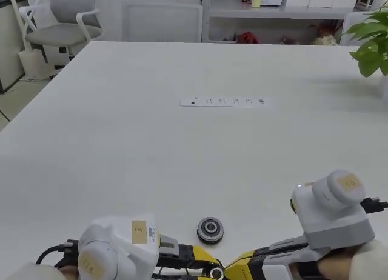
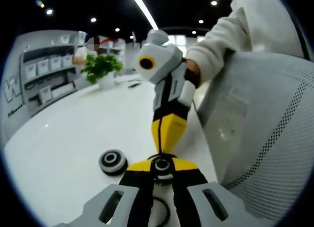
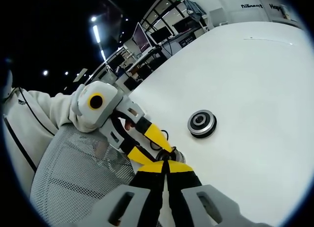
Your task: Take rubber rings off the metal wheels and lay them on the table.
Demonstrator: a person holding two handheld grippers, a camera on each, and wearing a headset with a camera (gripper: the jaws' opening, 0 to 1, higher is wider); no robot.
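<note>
Two tools meet low over the white table (image 1: 121, 140), just on the person's side of the loose metal wheel (image 1: 210, 229) that lies flat there, a dark rubber ring (image 2: 102, 162) round its rim. The left tool (image 2: 163, 169) is clenched on a second metal wheel (image 2: 162, 163), its two yellow-tipped jaws pressing it from either side, just beside the loose wheel and apart from it. The right tool (image 3: 167, 167) comes at that held wheel from the opposite side. Its jaws are drawn together into a narrow wedge with the tip at the wheel's edge, though I cannot tell whether they pinch anything there. A white sleeve (image 2: 216, 50) runs back from the right tool. Well beyond the loose wheel, towards the middle of the table, a white power strip (image 1: 227, 102) lies flat. Farther off still, a leafy potted plant (image 1: 370, 43) stands at the far right and an office chair (image 1: 60, 25) at the far left.
</note>
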